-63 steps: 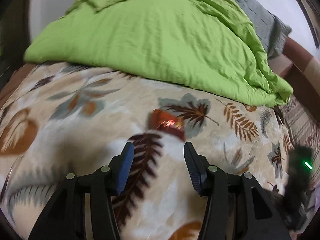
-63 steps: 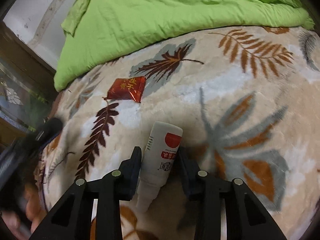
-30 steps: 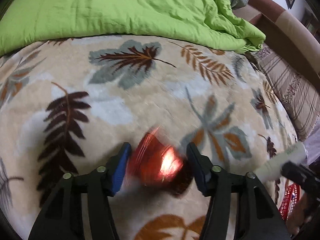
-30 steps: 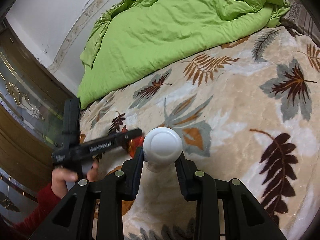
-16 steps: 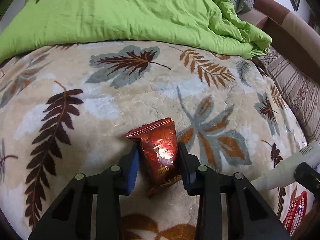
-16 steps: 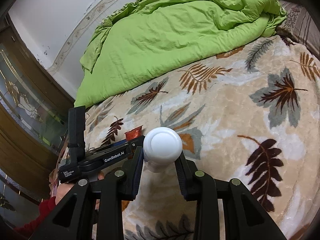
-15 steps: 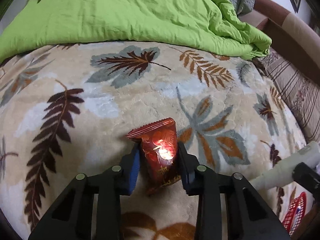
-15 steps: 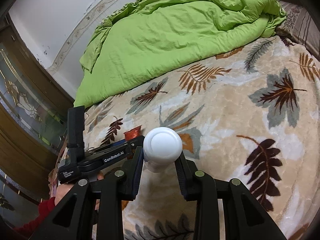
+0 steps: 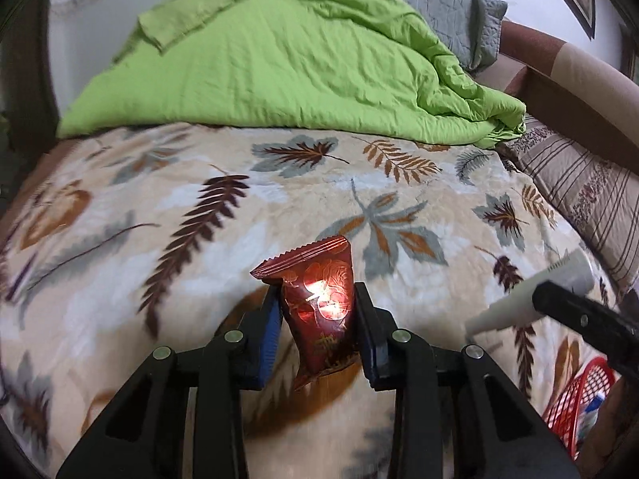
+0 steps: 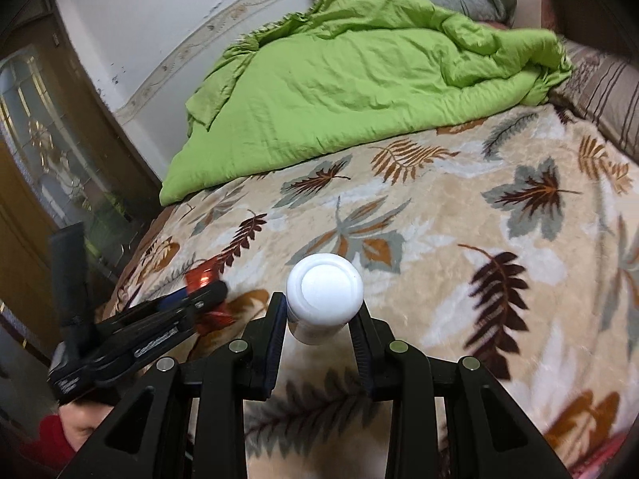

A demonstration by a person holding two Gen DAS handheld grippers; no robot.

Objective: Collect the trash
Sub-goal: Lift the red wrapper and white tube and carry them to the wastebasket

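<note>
A shiny red snack wrapper [image 9: 321, 303] hangs clear of the leaf-patterned blanket [image 9: 159, 207], pinched between the pads of my left gripper [image 9: 317, 321], which is shut on it. In the right wrist view that same wrapper [image 10: 201, 277] shows at the left, beside the left gripper's dark fingers [image 10: 187, 299]. My right gripper [image 10: 321, 315] is shut on a white plastic bottle [image 10: 324, 291], its round base facing the camera. The bottle [image 9: 531, 295] also pokes in from the right edge of the left wrist view.
A crumpled green duvet [image 9: 279, 60] and a grey pillow [image 9: 451, 12] cover the far half of the bed. A striped pillow [image 9: 583, 195] lies at the right. A red mesh basket [image 9: 575, 403] sits low at the right. A wooden door [image 10: 36, 167] stands left; a red sleeve [image 10: 44, 443] shows below.
My left gripper closed on the red wrapper and lifted it off the blanket, pulling back from the bed. The right gripper drew back too, the white bottle still in it.
</note>
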